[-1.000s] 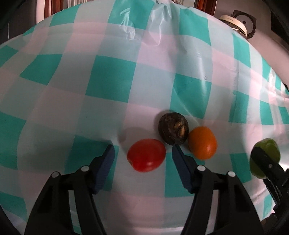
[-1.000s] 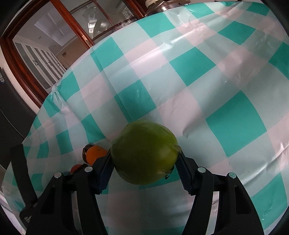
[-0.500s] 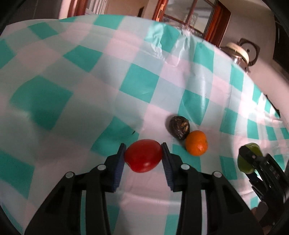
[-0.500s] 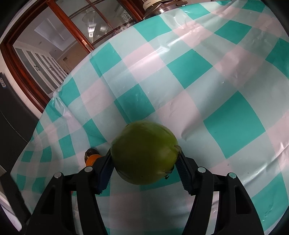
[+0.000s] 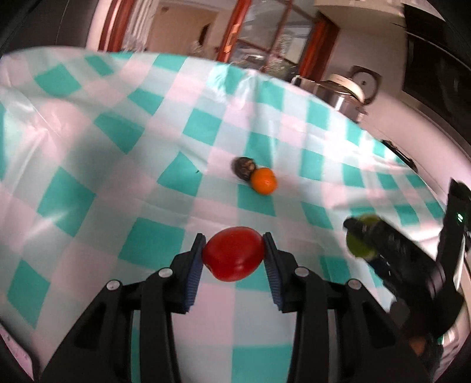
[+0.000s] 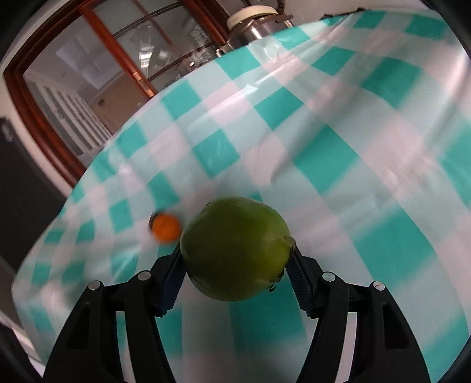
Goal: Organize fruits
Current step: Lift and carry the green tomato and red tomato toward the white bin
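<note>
Only in the left wrist view is the red tomato seen, clamped between the blue pads of the left gripper and held above the checked tablecloth. At about 12 o'clock from it, well apart, an orange is seen touching a dark brown fruit on the cloth. At 3 o'clock the right gripper is seen from the side, closed on a green fruit that is largely covered by its black finger. In the right wrist view that green fruit is shown whole, gripped between the pads of the right gripper. The orange is blurred at 10 o'clock, and the dark fruit behind it is almost entirely hidden. A steel pot is cut off at the cloth's far edge.
</note>
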The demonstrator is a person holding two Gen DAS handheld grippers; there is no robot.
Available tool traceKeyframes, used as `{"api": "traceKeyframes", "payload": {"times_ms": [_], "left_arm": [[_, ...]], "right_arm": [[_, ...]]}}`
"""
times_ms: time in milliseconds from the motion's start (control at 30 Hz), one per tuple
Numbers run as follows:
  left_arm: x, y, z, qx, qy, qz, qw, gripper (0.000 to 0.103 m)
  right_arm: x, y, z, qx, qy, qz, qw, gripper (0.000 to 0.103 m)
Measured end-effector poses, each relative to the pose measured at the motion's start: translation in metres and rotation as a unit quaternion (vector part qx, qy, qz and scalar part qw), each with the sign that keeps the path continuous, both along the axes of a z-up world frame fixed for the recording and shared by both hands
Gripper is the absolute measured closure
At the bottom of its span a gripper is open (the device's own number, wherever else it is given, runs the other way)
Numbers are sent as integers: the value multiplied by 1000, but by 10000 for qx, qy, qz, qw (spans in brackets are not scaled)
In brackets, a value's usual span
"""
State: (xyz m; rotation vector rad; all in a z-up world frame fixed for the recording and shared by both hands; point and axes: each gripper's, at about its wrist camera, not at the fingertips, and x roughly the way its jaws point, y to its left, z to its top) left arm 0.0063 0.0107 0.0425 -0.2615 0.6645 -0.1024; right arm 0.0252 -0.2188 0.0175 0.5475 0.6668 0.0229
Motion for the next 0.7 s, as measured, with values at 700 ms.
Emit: {"api": "traceKeyframes", "payload": {"times_ms": [700], "left_arm": [[-126, -54, 3, 873, -449, -1404, 9852, 63]], "right_arm": [[-218, -16, 12, -758, -292, 177, 9965, 40]]}}
